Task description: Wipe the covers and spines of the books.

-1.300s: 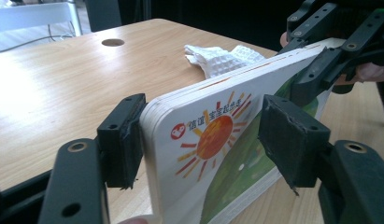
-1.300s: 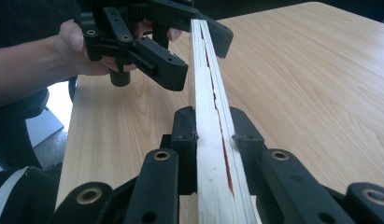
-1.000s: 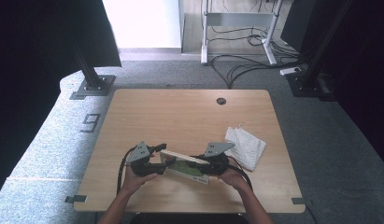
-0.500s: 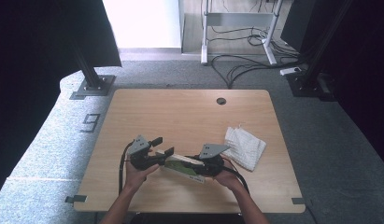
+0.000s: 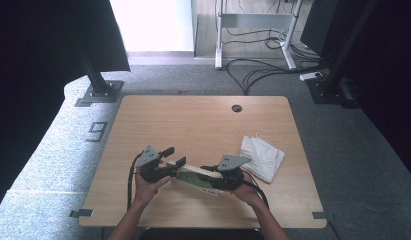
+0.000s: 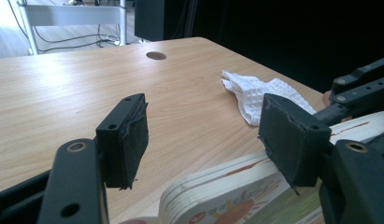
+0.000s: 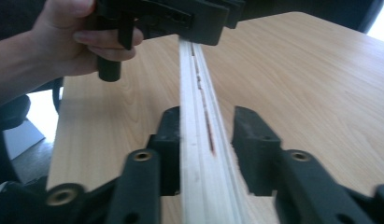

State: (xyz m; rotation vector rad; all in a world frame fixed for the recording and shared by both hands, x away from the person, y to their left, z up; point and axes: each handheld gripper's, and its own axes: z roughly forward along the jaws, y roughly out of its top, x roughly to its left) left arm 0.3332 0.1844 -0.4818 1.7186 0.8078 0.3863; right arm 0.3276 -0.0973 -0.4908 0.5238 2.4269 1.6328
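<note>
High view is showing a light wood table (image 5: 203, 125) w/ a cable hole, on grey carpet, dark curtains both sides. White cloth (image 5: 263, 156) is lying near the right edge. Board book (image 5: 193, 176) is sitting between both tools at the near edge. Left gripper (image 6: 206, 140) is standing open, jaws closing, book edge below them. Right gripper (image 7: 206, 149) is straddling the book's edge, one pad touching, other apart, jaws opening.

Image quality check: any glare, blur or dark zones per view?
High view: window blown out at top, sides black, table evenly lit. Left gripper view: sheen on the wood, jaws and cloth sharp, background black. Right gripper view: near jaws and book edge soft, the hand sharper.
</note>
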